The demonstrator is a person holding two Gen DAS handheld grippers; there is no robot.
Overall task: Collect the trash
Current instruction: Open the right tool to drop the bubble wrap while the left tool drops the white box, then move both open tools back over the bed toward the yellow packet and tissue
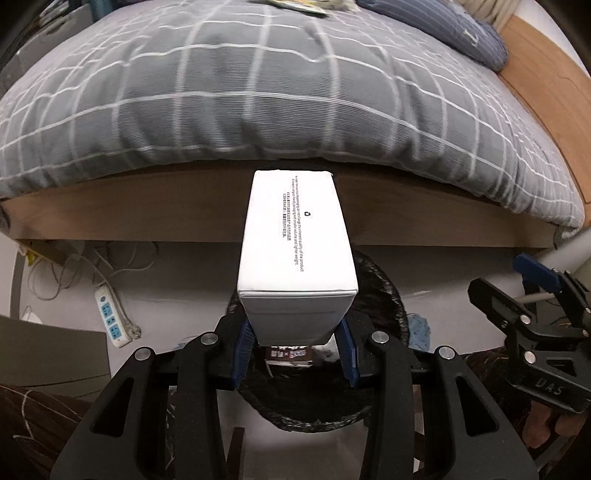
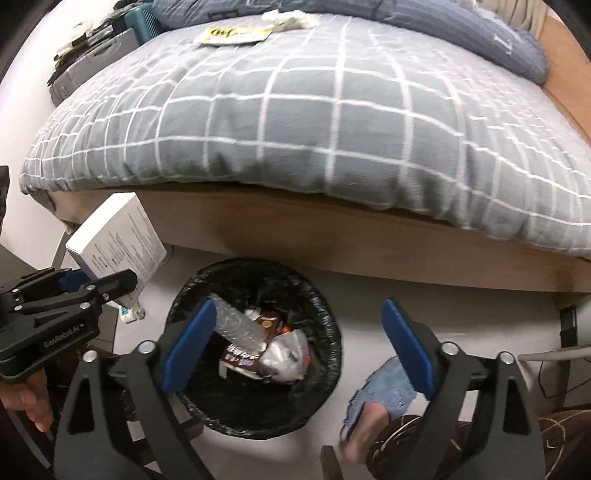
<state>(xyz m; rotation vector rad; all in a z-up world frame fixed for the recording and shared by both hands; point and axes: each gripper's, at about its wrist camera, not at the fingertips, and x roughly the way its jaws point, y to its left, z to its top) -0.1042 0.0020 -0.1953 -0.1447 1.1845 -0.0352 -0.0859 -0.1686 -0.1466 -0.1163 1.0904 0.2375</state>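
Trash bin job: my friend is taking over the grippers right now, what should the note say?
Left gripper: fingers shut on the white box, held above the trash bin.
Right gripper: fingers wide open, nothing between them, over the bin.
Done: a crushed plastic bottle and wrappers already lie in the bin.
Left: drop the box in, then fetch the yellow packet and white tissue on the bed.

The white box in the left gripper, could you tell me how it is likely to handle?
The white box probably stays stiff: its edges look crisp between the left gripper pads. It is likely light, being held by one end. Its smooth faces might slip.
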